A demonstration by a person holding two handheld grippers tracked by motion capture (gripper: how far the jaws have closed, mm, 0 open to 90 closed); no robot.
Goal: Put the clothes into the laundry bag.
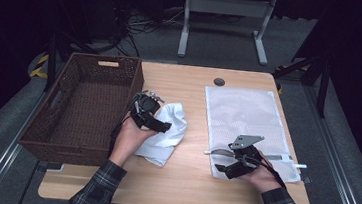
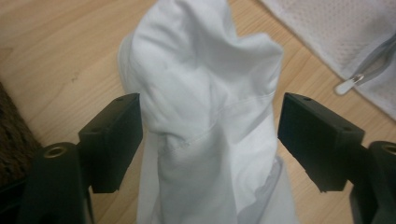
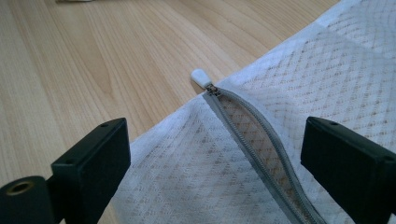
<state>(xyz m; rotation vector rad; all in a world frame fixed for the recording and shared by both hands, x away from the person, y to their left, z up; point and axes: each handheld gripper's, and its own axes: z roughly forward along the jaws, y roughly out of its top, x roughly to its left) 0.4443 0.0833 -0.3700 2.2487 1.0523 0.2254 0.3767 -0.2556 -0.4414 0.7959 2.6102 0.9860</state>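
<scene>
A: Where is the crumpled white cloth (image 1: 165, 133) lying?

B: On the wooden bench (image 1: 186, 183), right under the left gripper (image 2: 210, 140). Its fingers are standing wide around it, not pinching.

A: And the right gripper (image 3: 215, 158)?

B: Its fingers are gaping over the white mesh bag's (image 3: 327, 70) grey zipper (image 3: 254, 135).

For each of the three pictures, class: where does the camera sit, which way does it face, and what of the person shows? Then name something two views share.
High view: above the table's near side, facing forward and down; forearms, left gripper, right gripper, wicker basket.
Left gripper view: on that gripper, facing the white cloth between its open jaws.
Right gripper view: on that gripper, facing the mesh bag.
Shared: the bag's open zipper.
</scene>
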